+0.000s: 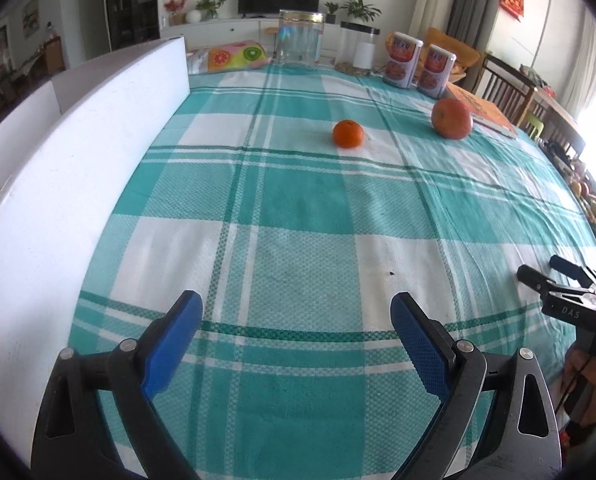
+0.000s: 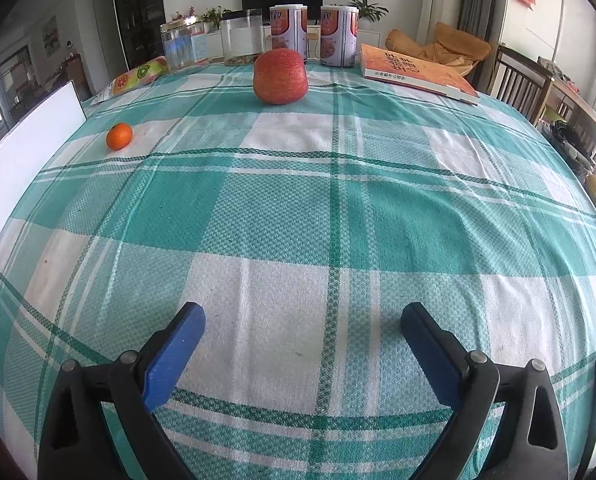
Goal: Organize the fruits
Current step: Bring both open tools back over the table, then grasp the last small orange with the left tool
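Claws (image 2: 302, 320) spread; clear jar (image 1: 300, 42) holds nothing visible.

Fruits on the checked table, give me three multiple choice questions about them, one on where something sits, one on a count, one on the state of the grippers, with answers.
1. Where does the small orange lie relative to the apple in the right wrist view?
A. To its left
B. To its right
C. On top of it

2. How many fruits lie on the tablecloth?
A. One
B. Two
C. Four

3. What do the left gripper and right gripper hold?
A. An orange each
B. The book
C. Nothing; both open

Answers: 1 A, the orange sits left and nearer. 2 B, only one orange and one apple show. 3 C, just cloth shows between the fingers.
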Demonstrator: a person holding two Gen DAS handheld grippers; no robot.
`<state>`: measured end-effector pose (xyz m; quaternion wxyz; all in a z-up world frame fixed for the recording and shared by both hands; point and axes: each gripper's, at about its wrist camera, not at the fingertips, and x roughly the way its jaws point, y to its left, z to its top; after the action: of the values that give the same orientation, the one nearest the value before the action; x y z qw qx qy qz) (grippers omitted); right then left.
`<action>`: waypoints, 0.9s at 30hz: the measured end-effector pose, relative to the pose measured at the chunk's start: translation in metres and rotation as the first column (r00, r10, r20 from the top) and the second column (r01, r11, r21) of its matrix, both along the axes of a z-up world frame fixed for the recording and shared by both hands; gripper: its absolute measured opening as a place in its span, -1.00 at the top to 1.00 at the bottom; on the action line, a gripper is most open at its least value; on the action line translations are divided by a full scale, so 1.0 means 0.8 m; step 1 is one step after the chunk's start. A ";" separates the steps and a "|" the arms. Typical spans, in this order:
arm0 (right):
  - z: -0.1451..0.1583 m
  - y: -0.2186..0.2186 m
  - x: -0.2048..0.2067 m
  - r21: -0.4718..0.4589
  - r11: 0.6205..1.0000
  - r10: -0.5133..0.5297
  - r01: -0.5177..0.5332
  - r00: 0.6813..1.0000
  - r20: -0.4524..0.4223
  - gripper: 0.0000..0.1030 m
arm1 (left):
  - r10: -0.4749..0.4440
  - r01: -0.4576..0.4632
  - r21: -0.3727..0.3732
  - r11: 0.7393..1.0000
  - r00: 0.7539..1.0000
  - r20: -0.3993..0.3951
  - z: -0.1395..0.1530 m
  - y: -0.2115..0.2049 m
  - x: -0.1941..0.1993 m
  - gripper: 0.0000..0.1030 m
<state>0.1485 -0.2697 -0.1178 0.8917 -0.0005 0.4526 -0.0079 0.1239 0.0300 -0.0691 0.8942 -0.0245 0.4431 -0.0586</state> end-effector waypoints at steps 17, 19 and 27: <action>0.002 -0.008 -0.003 0.050 0.999 0.000 -0.001 1.000 0.012 -0.95 | -0.023 0.022 0.068 0.997 1.000 0.020 -0.036 -0.031 0.016 -0.87; 0.002 -0.009 -0.003 0.055 0.998 0.001 -0.001 1.000 0.013 -0.95 | -0.039 0.038 0.098 0.994 0.999 0.000 -0.040 -0.038 0.019 -0.88; 0.002 -0.010 -0.002 0.068 0.998 0.003 -0.004 1.000 0.015 -0.97 | -0.033 0.034 0.095 0.995 0.999 -0.006 -0.041 -0.033 0.021 -0.94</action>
<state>0.1467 -0.2777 -0.1159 0.8945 0.0293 0.4460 0.0093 0.1407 0.0037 -0.1016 0.8922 0.0254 0.4479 -0.0525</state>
